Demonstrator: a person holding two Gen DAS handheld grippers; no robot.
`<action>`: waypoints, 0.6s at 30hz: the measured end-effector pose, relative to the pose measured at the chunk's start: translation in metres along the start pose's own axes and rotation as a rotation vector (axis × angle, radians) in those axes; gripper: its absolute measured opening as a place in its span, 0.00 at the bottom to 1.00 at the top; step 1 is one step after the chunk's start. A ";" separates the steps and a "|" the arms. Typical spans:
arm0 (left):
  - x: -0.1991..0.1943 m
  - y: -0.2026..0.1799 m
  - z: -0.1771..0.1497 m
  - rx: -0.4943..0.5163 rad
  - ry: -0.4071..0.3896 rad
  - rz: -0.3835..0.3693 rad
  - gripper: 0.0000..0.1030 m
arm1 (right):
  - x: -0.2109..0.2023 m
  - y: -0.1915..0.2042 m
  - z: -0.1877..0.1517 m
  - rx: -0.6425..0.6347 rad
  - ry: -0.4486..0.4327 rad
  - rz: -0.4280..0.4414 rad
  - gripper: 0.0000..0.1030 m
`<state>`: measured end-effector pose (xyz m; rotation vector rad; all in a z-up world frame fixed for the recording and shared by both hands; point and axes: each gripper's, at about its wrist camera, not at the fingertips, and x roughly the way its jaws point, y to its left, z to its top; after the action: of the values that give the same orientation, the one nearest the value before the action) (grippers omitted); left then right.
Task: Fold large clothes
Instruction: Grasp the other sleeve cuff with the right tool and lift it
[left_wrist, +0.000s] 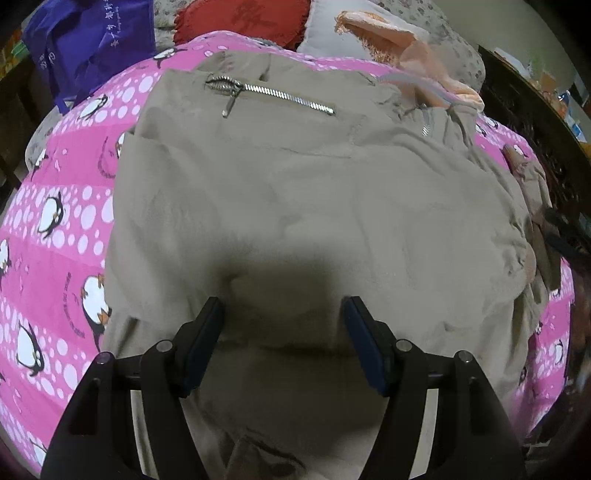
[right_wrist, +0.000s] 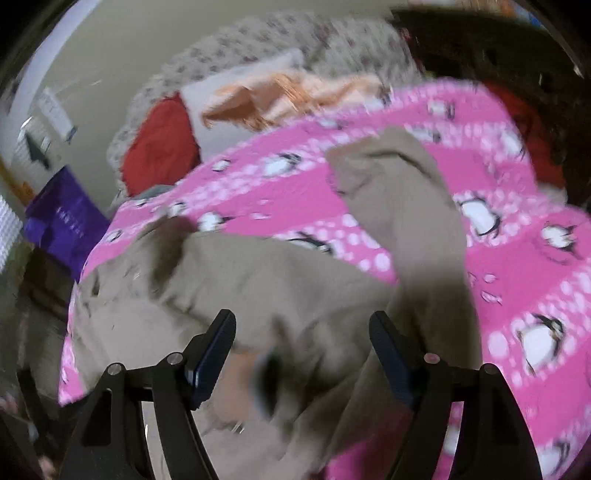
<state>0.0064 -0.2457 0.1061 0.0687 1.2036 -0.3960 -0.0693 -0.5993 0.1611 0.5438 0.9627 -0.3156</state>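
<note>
The tan jacket (left_wrist: 295, 206) lies spread on the pink penguin blanket (left_wrist: 55, 221); left gripper (left_wrist: 282, 306) and right gripper (right_wrist: 303, 321) hover wide open, holding nothing; next, probably, folding the sleeve (right_wrist: 399, 199) inward.

- left gripper (left_wrist: 282, 306) is hovering low over the beige garment (left_wrist: 314, 221), jaws standing wide apart, nothing between them
- garment is lying spread on the pink penguin-print blanket (left_wrist: 55, 221), wrinkled, silver zipper (left_wrist: 280, 96) running across its far part
- gripper shadow is falling on the fabric just ahead of the fingers
- purple bag (left_wrist: 85, 40) is sitting far left, red cushion (left_wrist: 243, 22) and peach plush toy (left_wrist: 402, 48) far behind the garment
</note>
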 end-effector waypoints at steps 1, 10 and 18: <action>-0.001 0.000 -0.002 0.006 0.003 0.002 0.65 | 0.009 -0.011 0.009 0.031 0.010 0.000 0.70; -0.001 0.008 -0.005 -0.013 0.019 0.006 0.65 | -0.016 -0.084 0.048 0.157 -0.121 -0.137 0.72; 0.000 0.003 -0.005 -0.018 0.022 -0.004 0.65 | -0.005 -0.043 0.060 0.000 -0.141 -0.181 0.72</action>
<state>0.0028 -0.2415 0.1032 0.0553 1.2291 -0.3889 -0.0520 -0.6690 0.1799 0.4293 0.8766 -0.5095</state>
